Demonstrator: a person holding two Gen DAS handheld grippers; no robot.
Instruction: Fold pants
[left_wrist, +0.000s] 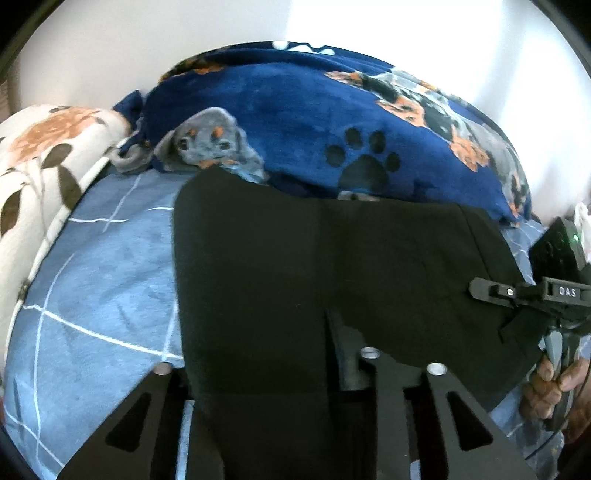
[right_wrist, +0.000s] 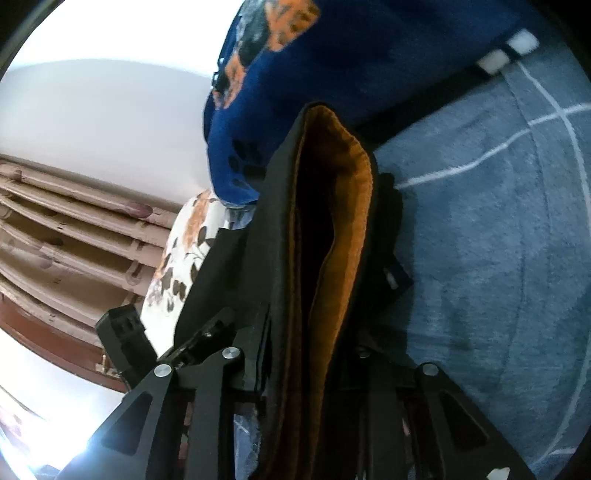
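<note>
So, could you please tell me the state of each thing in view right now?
Pants: lying on the sheet, waistband gaping, orange lining showing.
Left tool: open, pants cloth lying between its fingers.
Right tool: shut on the waistband.
Blanket: bunched up behind the pants.
Pillow: resting beside the blanket.

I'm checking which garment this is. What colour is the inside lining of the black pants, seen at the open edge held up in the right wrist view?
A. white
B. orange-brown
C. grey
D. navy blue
B: in the right wrist view the black pants gape open between the right tongs, baring an orange-brown lining.
</note>
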